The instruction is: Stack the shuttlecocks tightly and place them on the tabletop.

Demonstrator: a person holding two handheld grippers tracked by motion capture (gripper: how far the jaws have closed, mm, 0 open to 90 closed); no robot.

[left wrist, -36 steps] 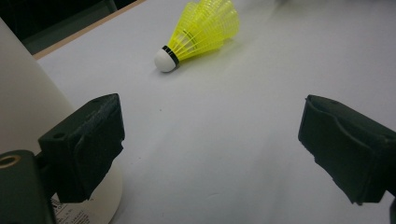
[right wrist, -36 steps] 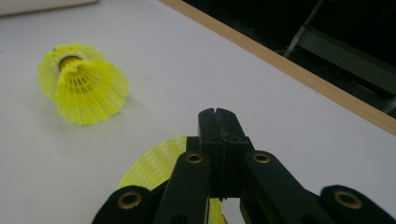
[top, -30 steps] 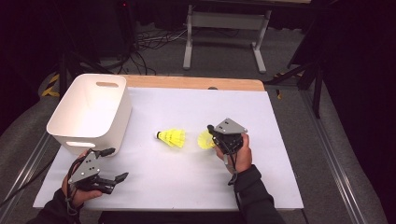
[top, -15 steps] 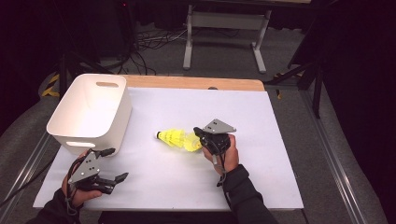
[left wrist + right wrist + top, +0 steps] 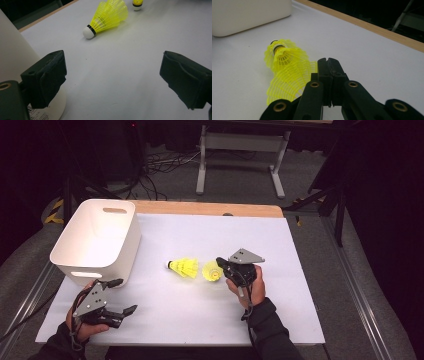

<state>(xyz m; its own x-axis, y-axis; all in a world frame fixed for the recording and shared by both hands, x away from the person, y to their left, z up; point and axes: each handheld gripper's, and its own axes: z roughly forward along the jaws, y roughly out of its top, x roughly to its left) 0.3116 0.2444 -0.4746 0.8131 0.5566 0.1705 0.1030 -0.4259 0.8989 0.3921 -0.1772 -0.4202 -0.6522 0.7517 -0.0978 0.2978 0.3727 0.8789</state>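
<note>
R claw [image 5: 222, 266] clamps a yellow shuttlecock's [image 5: 212, 270] skirt, now pulled back right, just beside the 2nd shuttlecock [image 5: 183, 268], both right of the white bin [image 5: 98, 240]. L claw [image 5: 120, 296] wide, unmoved, near bin's front.

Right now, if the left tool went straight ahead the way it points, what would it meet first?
Probably the nearer yellow shuttlecock, white cork end first. The left tool stands open over bare white table; depth is unclear.

no legible text, bin label [image 5: 40, 115] blurred
</note>
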